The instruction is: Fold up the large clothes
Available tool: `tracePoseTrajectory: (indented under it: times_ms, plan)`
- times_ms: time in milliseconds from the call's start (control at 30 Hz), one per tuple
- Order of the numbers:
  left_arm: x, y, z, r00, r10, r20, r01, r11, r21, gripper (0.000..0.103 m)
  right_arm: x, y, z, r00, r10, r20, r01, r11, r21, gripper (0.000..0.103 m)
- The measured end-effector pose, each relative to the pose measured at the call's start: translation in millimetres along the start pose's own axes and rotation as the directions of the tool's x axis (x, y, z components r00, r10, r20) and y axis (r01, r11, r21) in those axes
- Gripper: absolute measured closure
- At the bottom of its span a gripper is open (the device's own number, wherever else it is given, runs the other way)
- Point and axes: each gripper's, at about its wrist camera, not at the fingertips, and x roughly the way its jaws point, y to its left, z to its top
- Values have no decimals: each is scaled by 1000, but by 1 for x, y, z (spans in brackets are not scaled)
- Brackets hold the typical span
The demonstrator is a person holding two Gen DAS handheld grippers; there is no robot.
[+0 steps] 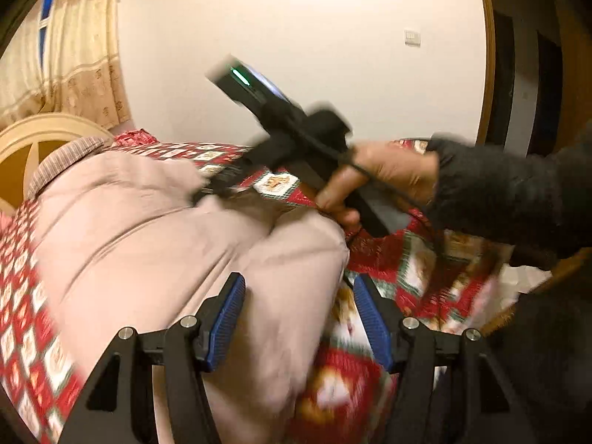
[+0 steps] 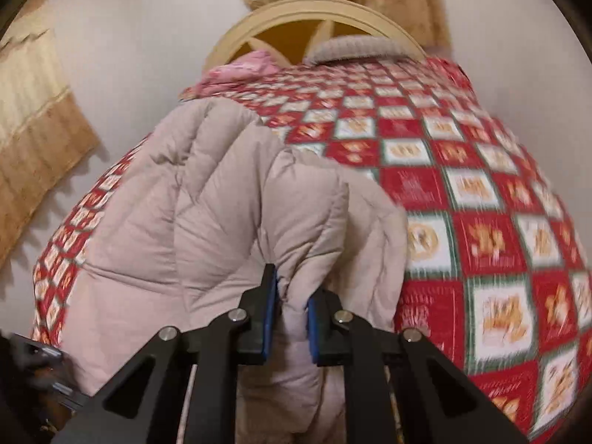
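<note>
A large beige quilted jacket (image 2: 207, 199) lies bunched on a bed covered by a red, white and green patterned quilt (image 2: 481, 185). My right gripper (image 2: 292, 296) is shut on a pinched fold of the jacket and holds that fold above the bed. In the left wrist view a hand (image 1: 377, 181) in a dark sleeve holds that same right gripper (image 1: 211, 188), whose tips bite the jacket (image 1: 155, 244). My left gripper (image 1: 299, 314) stands open over the jacket's near edge. Fabric lies under the left pad, and neither blue pad presses on it.
A cream arched headboard (image 2: 318, 11) stands at the far end of the bed, with a ribbed grey collar (image 2: 355, 46) and a pink cloth (image 2: 240, 70) near it. Beige curtains (image 1: 70, 55), a white wall with a switch (image 1: 411, 38) and a wooden door frame (image 1: 488, 55) surround the bed.
</note>
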Motion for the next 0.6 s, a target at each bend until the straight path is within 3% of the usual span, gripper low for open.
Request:
tracePoseTrajectory:
  times_ms: [67,133,233,333,400,433,467,533,600]
  plan:
    - [-32,19,-1,999,1,51,3,997,-75,41,8,-14,-12,1000,11,4,-11,998,62,88]
    - [-52,40,6,993,47,107,-31,989,-144,41,11,-14,-18,1000,3,22,-4,997,79,88]
    - [-60,86,27,966,212,148,-158,937,-312,41,11,-15,-23,999,5,44,-10,994,112,87]
    - [-26,125,54,934,350,65,-288,851,-438,41,10,-13,-25,999,7,46,-12,992,124,87]
    - [1,140,67,897,441,7,-390,801,-455,41,9,-15,-25,999,16,46,-22,990,138,87]
    - [17,149,71,869,495,-30,-450,761,-467,41,9,-16,-26,999,19,47,-26,989,145,87]
    - [28,154,70,857,512,-54,-472,739,-480,41,10,-17,-26,999,21,47,-28,989,148,87]
    - [57,165,57,865,484,-131,-479,721,-501,39,12,-19,-26,998,21,51,-28,989,148,87]
    - [78,172,42,851,492,-181,-513,708,-485,27,12,-20,-27,998,16,53,-23,989,149,87]
